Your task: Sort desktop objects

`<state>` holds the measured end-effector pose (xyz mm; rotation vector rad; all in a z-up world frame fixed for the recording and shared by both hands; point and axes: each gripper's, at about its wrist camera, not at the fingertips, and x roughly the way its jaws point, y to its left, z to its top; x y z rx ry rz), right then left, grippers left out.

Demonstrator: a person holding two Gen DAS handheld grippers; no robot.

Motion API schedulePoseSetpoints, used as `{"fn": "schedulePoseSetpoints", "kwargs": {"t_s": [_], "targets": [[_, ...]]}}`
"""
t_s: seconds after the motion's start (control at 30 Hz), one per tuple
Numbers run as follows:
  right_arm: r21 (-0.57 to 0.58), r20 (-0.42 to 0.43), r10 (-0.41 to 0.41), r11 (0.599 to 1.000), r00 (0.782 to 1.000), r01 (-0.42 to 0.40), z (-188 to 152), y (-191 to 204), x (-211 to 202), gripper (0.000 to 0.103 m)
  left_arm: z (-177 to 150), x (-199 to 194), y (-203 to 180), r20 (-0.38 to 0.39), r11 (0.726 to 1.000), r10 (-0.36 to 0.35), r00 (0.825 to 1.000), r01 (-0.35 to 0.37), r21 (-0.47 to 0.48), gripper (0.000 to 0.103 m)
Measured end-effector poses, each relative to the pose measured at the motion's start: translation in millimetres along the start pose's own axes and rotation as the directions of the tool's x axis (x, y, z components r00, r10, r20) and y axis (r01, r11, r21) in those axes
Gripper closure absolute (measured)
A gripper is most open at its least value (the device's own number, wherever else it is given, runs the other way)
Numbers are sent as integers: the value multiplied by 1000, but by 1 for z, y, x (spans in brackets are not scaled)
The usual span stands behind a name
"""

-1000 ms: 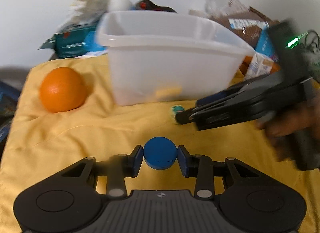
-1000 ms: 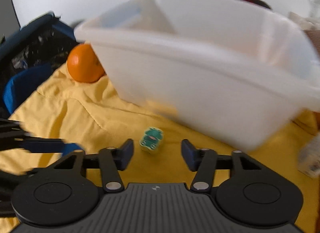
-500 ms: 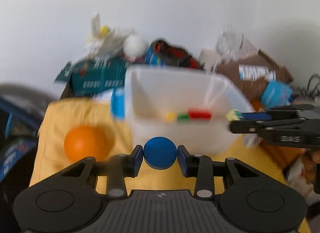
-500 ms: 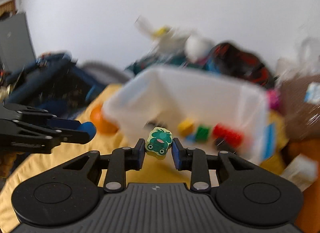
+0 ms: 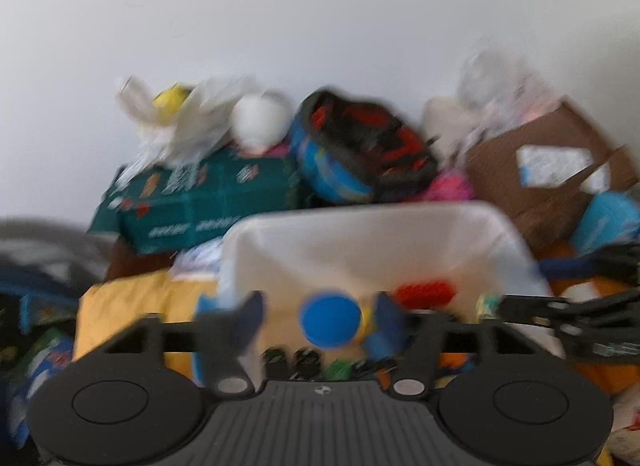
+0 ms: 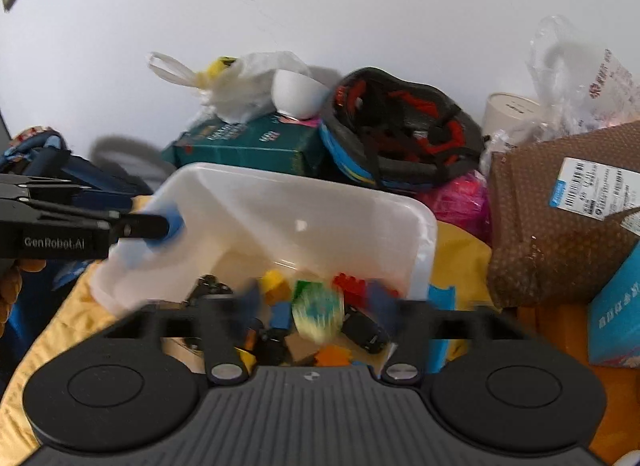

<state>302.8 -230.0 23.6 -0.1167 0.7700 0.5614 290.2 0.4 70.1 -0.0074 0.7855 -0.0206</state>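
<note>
both claws are up over the bin (image 6: 416,225) and this looks like the drop step of the sorting.

on the left, the left claw (image 5: 318,316) has its fingers spread wide. the blue ball (image 5: 330,322) sits in the gap and no finger touches it, so it seems to be let go and falling. the picture is blurry, so i cannot be sure. the bin is right under it.

in the bin there are small blocks already, a red block (image 6: 350,286) and a yellow block (image 6: 275,282) among them.

on the right, the right claw (image 6: 316,300) is spread wide too. the frog toy (image 6: 318,316) is a green and white blur between the fingers, not pinched, above the blocks.

the bin stands on a yellow cloth (image 6: 460,254) on the table.

next, i think both claws must lift clear of the bin without knocking its rim, stay spread, and go look for anything left on the cloth to pick up. none shows here.
</note>
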Motion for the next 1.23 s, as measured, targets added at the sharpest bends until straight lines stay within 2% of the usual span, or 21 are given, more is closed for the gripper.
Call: {"fn": "schedulePoseSetpoints", "kwargs": {"t_s": [0.27, 0.37, 0.77, 1.23], "targets": [[27, -4, 47, 999, 999, -47, -10, 0, -6, 21, -14, 3, 5, -23, 1000, 18, 1000, -18, -21, 29], [26, -11, 46, 999, 999, -45, -8, 3, -5, 20, -13, 7, 6, -39, 999, 10, 999, -12, -36, 23], [16, -28, 11, 1000, 1000, -11, 8, 5, 2, 20, -1, 19, 9, -84, 997, 8, 996, -15, -77, 17], [3, -56, 11, 1000, 998, -11, 10, 14, 14, 15, 5, 27, 4, -96, 998, 25, 995, -30, -61, 17]]}}
